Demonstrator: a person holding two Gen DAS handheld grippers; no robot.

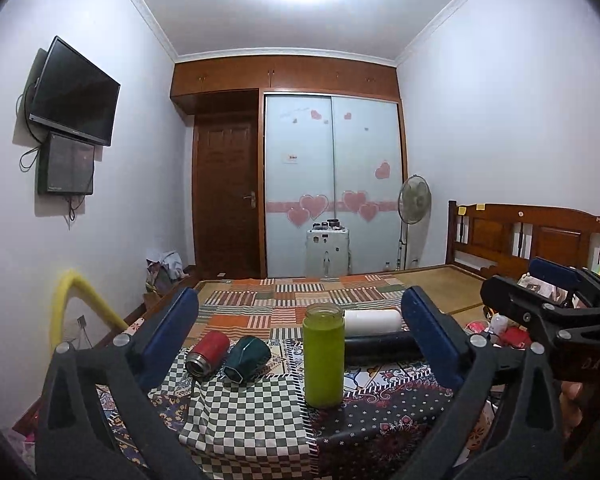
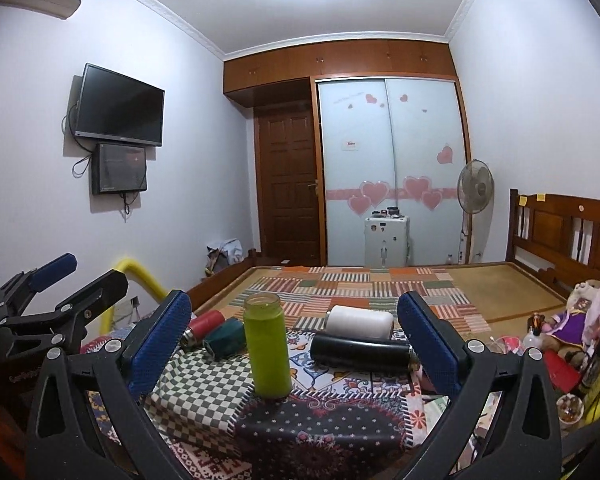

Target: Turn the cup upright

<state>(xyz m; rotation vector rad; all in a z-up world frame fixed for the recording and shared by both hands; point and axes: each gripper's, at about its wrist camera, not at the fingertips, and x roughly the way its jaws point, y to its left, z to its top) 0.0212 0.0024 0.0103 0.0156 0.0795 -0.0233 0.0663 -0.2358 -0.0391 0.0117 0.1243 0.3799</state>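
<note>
A lime-green cup (image 1: 323,356) (image 2: 267,348) stands upright, mouth up, on the patchwork cloth (image 1: 240,416) (image 2: 204,392). A red cup (image 1: 206,354) (image 2: 201,327), a dark green cup (image 1: 245,358) (image 2: 225,337), a black cup (image 1: 382,347) (image 2: 360,351) and a white cup (image 1: 373,321) (image 2: 359,322) lie on their sides behind it. My left gripper (image 1: 300,340) is open and empty in front of the green cup; it also shows in the right wrist view (image 2: 72,276). My right gripper (image 2: 294,340) is open and empty, also seen in the left wrist view (image 1: 540,284).
A straw mat bed with a wooden headboard (image 2: 560,232) lies beyond the cloth. Toys and bottles (image 2: 572,332) crowd the right side. A yellow padded rail (image 1: 80,300) stands at left. A fan (image 2: 476,192), a white cabinet (image 2: 386,240) and a wardrobe stand far back.
</note>
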